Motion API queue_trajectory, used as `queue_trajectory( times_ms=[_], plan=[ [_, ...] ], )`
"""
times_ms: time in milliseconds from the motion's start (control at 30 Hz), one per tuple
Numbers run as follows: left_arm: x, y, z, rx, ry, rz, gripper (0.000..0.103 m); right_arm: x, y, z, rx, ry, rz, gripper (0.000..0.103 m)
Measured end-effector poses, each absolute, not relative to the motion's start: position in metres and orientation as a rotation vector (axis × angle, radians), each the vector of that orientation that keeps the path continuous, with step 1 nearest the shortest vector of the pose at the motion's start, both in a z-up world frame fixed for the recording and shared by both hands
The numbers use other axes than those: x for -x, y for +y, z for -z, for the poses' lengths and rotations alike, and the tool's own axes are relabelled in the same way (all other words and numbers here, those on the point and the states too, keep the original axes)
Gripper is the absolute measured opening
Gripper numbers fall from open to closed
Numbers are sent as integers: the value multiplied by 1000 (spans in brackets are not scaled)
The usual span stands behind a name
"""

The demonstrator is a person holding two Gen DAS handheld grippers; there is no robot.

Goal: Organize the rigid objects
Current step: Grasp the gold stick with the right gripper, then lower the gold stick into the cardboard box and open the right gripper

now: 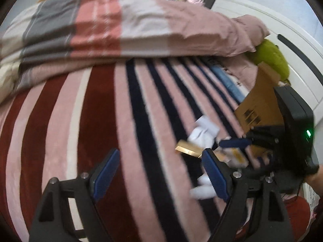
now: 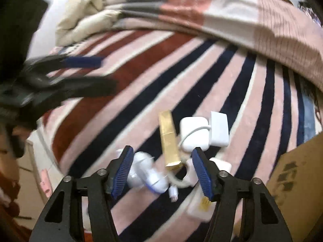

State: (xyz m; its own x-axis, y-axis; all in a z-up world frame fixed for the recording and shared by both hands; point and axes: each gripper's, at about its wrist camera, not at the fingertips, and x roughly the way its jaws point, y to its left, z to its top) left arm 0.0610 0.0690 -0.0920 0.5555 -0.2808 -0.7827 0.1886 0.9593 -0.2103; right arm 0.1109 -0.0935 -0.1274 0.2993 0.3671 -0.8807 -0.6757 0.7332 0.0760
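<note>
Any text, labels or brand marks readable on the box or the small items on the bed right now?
None can be read.
cardboard box: dark printed marks on its side, too blurred to tell as letters or symbols.
gold box: no legible print.
white charger: no marking visible.
white and blue item: motion-blurred, nothing readable.

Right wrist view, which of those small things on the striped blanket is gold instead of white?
The long gold box, lying lengthwise just left of the white charger; the other small pieces around it are white.
</note>
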Motion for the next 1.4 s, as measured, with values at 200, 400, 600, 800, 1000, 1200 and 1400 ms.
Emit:
queue_trajectory(
  times_ms=[200,400,600,800,1000,1200,1400],
  plan=[
    [-55,76,103,131,951,275,81,-129,-78,148,399,1049,-716,31],
    [-61,70,103,147,958,304,81,-121,-68,148,473,1044,-703,14],
    [-63,65,105,155,965,316,81,-132,-61,155,449,1104,-722,15],
    [-68,60,101,188,964,361,81,-120,-63,139,448,1013,-694,13],
    [-83,34,65,253,887,505,81,-97,-83,81,350,857,-710,13],
    [-104,-14,16,253,833,667,55,-88,-115,26,267,763,-671,13],
    [-126,-64,-13,198,806,723,39,-93,-160,-11,209,708,-597,13]
  ],
)
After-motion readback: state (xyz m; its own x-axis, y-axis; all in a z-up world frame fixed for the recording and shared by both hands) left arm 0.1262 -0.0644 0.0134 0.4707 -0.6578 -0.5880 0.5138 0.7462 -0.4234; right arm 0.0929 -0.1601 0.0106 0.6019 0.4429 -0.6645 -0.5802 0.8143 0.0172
